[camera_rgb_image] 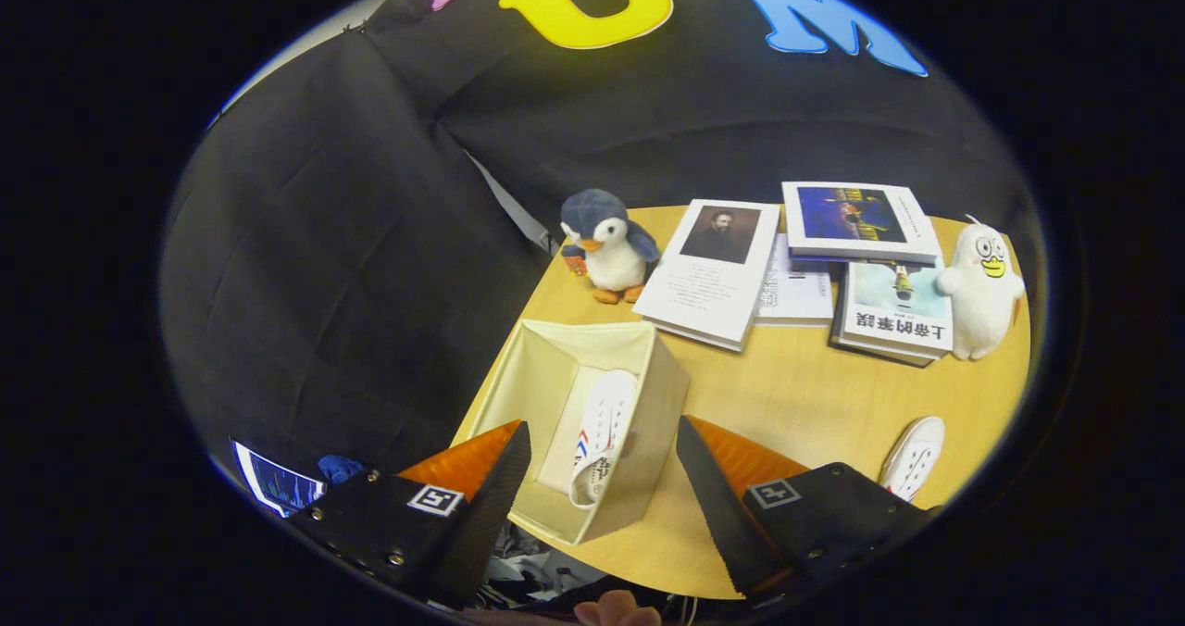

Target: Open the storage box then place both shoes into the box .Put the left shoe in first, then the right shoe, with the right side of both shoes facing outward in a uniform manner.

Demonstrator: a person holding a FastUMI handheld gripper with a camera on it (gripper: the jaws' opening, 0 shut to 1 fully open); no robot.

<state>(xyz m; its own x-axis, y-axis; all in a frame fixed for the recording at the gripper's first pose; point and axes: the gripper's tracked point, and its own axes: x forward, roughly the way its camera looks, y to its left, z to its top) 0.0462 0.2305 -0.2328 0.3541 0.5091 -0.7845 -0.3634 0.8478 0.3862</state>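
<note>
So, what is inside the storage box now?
One white shoe lies inside the storage box, between the open hand-held gripper fingers. The box's near wall hides part of its floor.

Open box with one shoe inside, second shoe apart on the desk

The storage box [592, 422] stands open at the near left of the desk [796, 394], just ahead of the tool [602, 469], whose fingers are spread wide and hold nothing, one to each side of the box's near end. One shoe [604, 431] lies inside the box, along its right wall. The other shoe [914, 456] lies on the desk well to the right, beyond the right finger. Behind the box, at the far side, a penguin toy [606, 244] stands left of a row of books [713, 269], some stacked on one another. A duck toy [981, 288] stands at the far right, touching the right-hand stack.
</note>
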